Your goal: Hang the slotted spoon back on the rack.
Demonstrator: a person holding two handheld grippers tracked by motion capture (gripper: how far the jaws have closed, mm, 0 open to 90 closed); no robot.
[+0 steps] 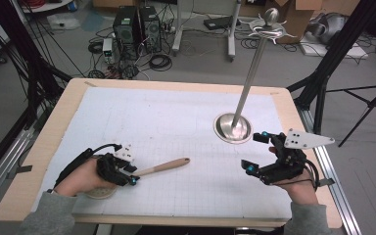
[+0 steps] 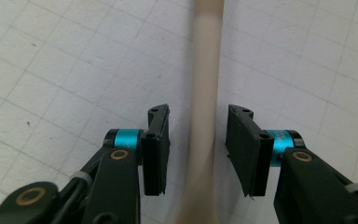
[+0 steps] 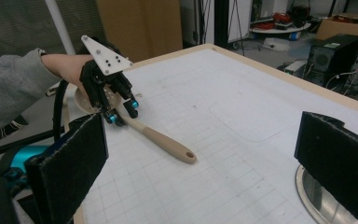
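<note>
A wooden spoon lies flat on the white grid mat, its bowl under my left hand and its handle pointing right. My left gripper straddles the handle near the bowl end. In the left gripper view the handle runs up between the two black pads, with a small gap on each side, so the gripper is open. My right gripper hovers at the mat's right side, jaws wide open and nothing between them. The right gripper view shows the spoon and the left gripper beyond.
A metal stand with a round base and a tall pole topped by hooks rises just behind the right gripper; its base edge lies near the right jaw. The wooden table rim frames the mat. Tripods, computers and cables stand on the floor.
</note>
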